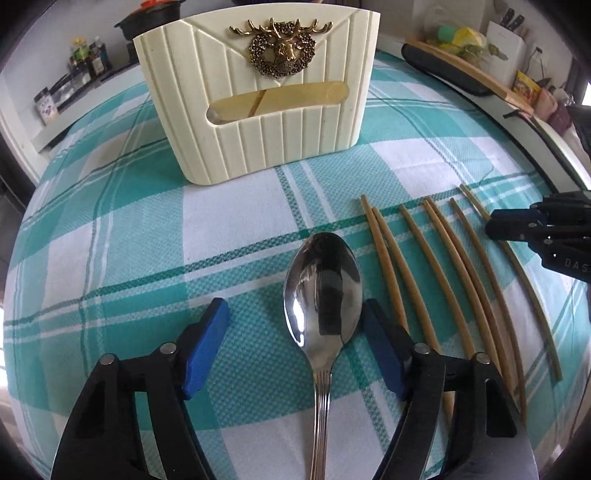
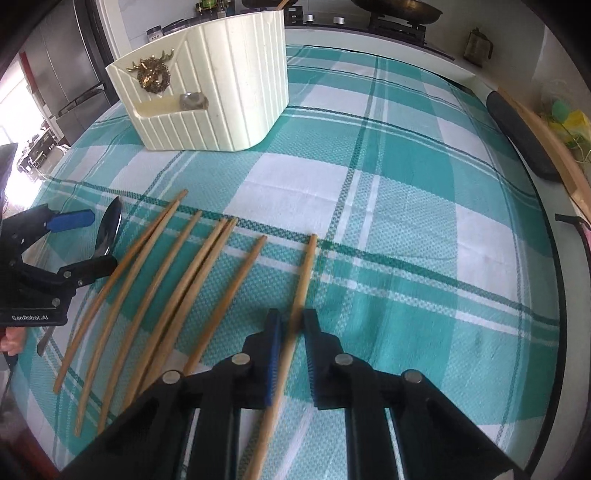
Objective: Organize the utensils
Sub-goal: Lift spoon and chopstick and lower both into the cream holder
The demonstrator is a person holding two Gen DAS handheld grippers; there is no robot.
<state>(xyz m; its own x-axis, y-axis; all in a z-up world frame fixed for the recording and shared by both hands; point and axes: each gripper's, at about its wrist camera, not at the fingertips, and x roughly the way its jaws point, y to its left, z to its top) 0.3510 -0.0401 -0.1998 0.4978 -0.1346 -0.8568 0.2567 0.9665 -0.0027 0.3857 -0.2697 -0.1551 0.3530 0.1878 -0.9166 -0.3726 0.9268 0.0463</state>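
A steel spoon (image 1: 322, 295) lies on the checked cloth between the blue pads of my left gripper (image 1: 295, 325), which is open around its bowl; the right pad sits close to the bowl, the left pad stands apart. The spoon also shows in the right wrist view (image 2: 109, 230). Several wooden chopsticks (image 1: 439, 273) lie side by side right of the spoon. My right gripper (image 2: 291, 325) is nearly shut around the rightmost chopstick (image 2: 301, 288), pads close on both sides. A cream utensil holder (image 1: 258, 96) with a brass deer emblem stands at the back of the table; it also shows in the right wrist view (image 2: 207, 85).
The teal and white checked cloth (image 2: 406, 221) covers the table. A dark oblong object on a wooden board (image 2: 517, 136) lies along the right edge. Bottles and jars (image 1: 81, 62) stand on a shelf at the far left. A stove with a pan (image 2: 399, 14) is behind the table.
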